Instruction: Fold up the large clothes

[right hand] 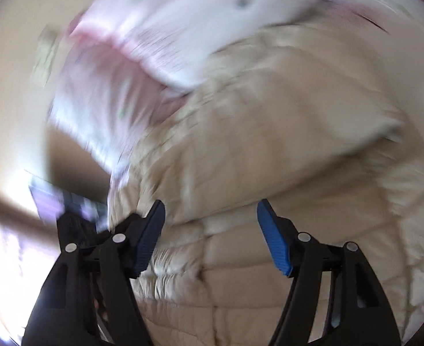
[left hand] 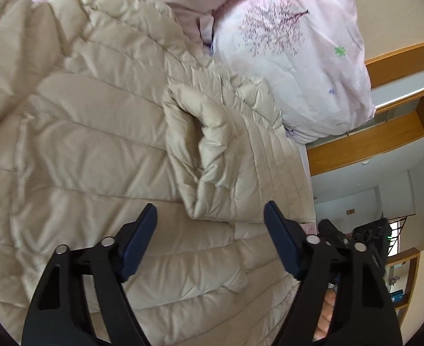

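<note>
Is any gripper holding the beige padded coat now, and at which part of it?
Nothing is held. The left gripper and the right gripper both stand open above the beige padded coat, with no fabric between the fingers.

The beige coat is quilted cloth with a soft satin sheen, puffy between stitched seams and creased at the folded sleeve. The pink duvet is matt, finely wrinkled printed cloth. The left claw has matt black plastic arms, bright metal pivot pins and dark blue pads; the right claw shows ribbed blue pads. The shelves are smooth orange-brown wood.
</note>
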The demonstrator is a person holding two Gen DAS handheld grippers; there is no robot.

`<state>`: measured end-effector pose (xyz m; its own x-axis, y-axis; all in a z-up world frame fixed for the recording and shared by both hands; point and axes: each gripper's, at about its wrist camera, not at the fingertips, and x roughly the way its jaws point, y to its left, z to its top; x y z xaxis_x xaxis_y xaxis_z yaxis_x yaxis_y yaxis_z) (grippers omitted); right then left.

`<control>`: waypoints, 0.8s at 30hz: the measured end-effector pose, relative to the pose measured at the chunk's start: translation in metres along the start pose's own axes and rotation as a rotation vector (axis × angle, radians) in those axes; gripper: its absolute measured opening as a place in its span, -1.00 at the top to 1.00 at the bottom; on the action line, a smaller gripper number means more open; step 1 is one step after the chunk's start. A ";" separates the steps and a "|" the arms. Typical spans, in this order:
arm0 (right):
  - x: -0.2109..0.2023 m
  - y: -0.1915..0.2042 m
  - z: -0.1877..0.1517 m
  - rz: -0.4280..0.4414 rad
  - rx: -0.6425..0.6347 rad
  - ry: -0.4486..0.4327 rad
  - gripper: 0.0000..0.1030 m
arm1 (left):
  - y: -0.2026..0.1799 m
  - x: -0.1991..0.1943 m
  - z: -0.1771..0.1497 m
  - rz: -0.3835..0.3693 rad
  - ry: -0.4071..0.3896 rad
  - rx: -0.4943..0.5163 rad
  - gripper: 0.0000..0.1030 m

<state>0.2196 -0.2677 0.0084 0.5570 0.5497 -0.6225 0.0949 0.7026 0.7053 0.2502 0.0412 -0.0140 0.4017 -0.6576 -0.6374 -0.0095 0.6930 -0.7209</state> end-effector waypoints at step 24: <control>0.017 -0.038 0.023 -0.510 -0.168 -0.146 0.33 | 0.033 -0.001 0.024 0.244 -0.066 0.035 0.88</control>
<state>0.2446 -0.2958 -0.0211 0.5849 0.0610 -0.8088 0.2559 0.9324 0.2554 0.2712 0.0720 -0.0308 0.4502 -0.4501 -0.7712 -0.0821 0.8391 -0.5377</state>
